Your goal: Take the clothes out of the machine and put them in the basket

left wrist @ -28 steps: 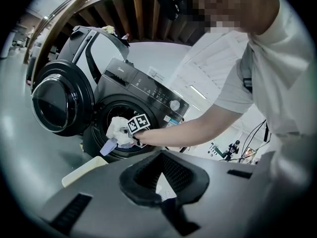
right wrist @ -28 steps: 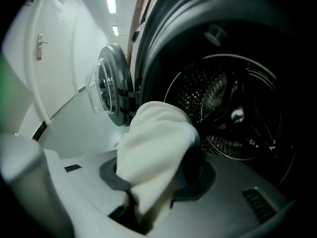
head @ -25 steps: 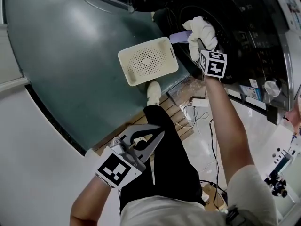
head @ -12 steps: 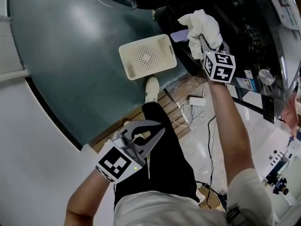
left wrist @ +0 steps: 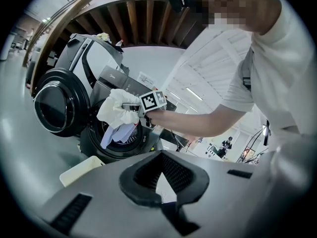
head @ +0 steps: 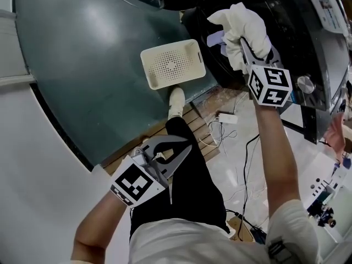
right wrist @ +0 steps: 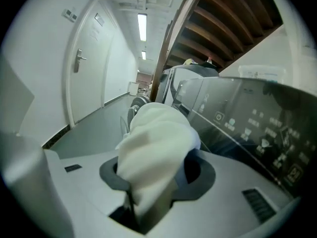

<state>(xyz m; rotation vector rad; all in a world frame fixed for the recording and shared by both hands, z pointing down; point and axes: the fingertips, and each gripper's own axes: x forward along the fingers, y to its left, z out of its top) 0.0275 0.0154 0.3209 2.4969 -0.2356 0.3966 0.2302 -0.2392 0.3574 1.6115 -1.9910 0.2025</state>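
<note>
as right hand-held gripper point(head: 242, 42) clamps cloth point(head: 246, 20), basket point(head: 172, 65) near.

Person wears white short-sleeved top point(head: 181, 243), black trousers point(head: 187, 194), white shoe point(head: 177, 102). Left gripper point(head: 188, 146) and right gripper point(head: 243, 48) have grey plastic jaws with dark inner pads. Each carries a cube point(head: 133, 185) of black-and-white square markers

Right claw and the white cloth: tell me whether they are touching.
Touching. The right gripper view shows the white cloth clamped between the jaws of the right claw.
</note>
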